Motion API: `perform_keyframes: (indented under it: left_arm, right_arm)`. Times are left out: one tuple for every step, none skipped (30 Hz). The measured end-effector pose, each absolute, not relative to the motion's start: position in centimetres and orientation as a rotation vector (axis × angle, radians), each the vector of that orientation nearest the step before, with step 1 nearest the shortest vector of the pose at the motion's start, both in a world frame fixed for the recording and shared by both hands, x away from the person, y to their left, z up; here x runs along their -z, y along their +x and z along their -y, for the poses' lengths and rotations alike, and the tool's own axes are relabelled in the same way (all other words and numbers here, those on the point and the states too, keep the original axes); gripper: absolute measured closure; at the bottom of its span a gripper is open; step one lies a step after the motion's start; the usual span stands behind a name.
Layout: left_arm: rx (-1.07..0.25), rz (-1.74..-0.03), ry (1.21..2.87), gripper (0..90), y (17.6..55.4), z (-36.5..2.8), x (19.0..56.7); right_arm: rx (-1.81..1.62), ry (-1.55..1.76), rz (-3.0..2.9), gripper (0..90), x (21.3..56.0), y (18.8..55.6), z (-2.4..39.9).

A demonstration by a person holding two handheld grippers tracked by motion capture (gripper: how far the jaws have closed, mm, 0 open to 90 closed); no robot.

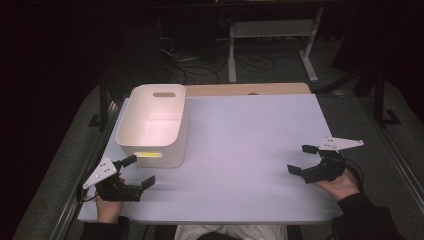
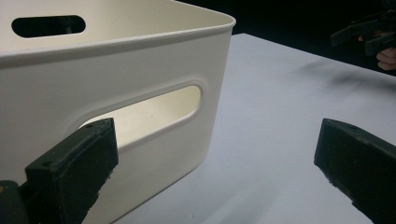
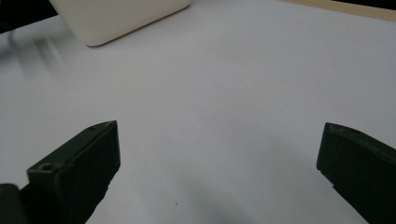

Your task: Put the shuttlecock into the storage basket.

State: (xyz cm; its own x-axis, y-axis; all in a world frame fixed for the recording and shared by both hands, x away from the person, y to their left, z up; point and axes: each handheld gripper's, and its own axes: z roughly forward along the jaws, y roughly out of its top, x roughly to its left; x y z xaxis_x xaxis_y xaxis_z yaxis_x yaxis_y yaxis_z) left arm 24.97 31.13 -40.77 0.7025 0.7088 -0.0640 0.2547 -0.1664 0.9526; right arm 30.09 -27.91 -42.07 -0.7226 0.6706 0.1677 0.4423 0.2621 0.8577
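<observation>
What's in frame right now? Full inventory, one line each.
bin: 1, cream white, handle slots in its end walls, far left of the table, nothing visible inside
table: 1, pale white top with a wooden strip at the far edge
desk frame: 1, light grey, on the floor behind the table
cables: several, dark, on the floor behind the table
left hand-held gripper: 1, black, jaws open, just in front of the bin's near wall
right hand-held gripper: 1, black, jaws open, over bare table at the right
hands: 2, dark sleeves, at the near edge
</observation>
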Motion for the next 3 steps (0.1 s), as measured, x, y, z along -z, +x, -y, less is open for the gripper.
perform_keyframes:
  left_arm:
    - [-0.481,-0.774,1.737,0.0,24.97,-31.11,40.78]
    - [-0.480,-0.774,1.738,0.0,24.98,-31.10,40.78]
    - [-0.479,-0.775,1.737,0.0,24.99,-31.09,40.78]
  right_arm:
    - [-1.444,1.041,-2.302,0.0,42.19,29.98,28.00]
    - [-1.442,1.048,-2.301,0.0,42.27,29.90,28.02]
    - [-1.448,1.049,-2.294,0.0,42.38,29.85,28.06]
